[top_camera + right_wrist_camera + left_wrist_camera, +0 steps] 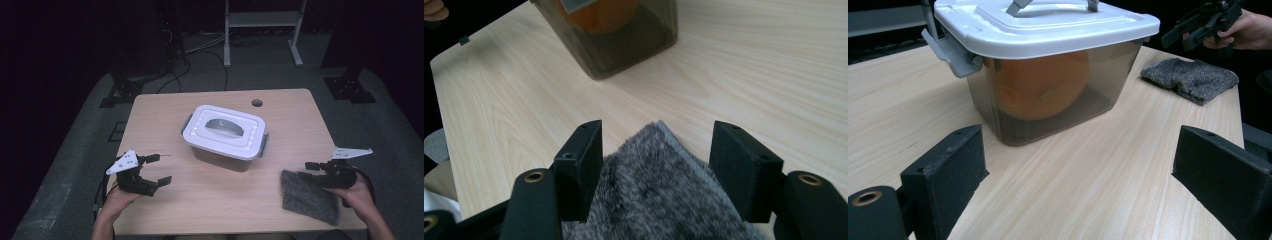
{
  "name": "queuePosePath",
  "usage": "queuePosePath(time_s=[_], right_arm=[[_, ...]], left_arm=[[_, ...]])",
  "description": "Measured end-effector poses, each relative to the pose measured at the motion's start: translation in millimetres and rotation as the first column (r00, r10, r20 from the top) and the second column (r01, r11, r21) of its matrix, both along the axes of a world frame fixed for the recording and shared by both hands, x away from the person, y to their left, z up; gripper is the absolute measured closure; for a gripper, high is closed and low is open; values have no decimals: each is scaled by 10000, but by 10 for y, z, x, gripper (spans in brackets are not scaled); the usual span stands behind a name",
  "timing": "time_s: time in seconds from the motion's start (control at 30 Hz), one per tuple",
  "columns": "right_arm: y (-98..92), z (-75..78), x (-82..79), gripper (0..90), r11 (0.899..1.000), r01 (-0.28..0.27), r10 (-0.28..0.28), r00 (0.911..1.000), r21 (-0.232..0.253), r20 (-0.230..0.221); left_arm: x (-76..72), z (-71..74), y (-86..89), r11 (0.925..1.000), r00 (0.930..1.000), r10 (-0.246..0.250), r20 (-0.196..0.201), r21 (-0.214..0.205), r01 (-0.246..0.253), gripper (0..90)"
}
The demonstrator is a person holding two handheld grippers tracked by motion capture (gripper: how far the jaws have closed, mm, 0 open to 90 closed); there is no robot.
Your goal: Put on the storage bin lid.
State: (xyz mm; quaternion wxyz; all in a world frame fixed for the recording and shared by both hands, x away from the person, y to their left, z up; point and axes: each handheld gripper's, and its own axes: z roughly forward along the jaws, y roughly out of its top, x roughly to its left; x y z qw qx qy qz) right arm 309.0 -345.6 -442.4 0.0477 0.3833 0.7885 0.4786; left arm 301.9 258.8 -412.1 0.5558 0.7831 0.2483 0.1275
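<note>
My left gripper [154,170] sits at about eight o'clock on the table [165,115], fingers [945,172] spread wide with nothing between them, aimed across the bare wood at the box.

At the middle of the table stands the clear box [225,150] with its white lid [225,131] clipped down by grey latches and a grey handle [224,125] folded flat on top. Through the tinted wall, in the left gripper view, I can see a round orange thing [1040,85] inside; I cannot tell what it is. I judge the box rigid and smooth-sided.

At about four o'clock lies the grey cloth [309,196], folded into a thick pad near the table's front edge. My right gripper [312,170] is over its far end, fingers [580,167] apart and straddling the fluffy corner [659,185] that points toward the box; I cannot tell whether the pads touch the pile yet, and they are not pinching it.

The cloth looks soft, light and limp, so I expect it to sag and unfold when lifted. I would take it at this near corner, biting through all the folded layers with the fingers low against the wood, because a shallow nip of fluff alone would probably slip out.
</note>
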Motion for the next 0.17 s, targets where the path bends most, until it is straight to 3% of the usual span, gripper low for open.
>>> queuePosePath(time_s=[0.17], right_arm=[[23,-43,-56,360,10000,-19,20,10000,-59,32]], left_arm=[[5,-1,-10,10000,10000,-37,-13,35,37,49]])
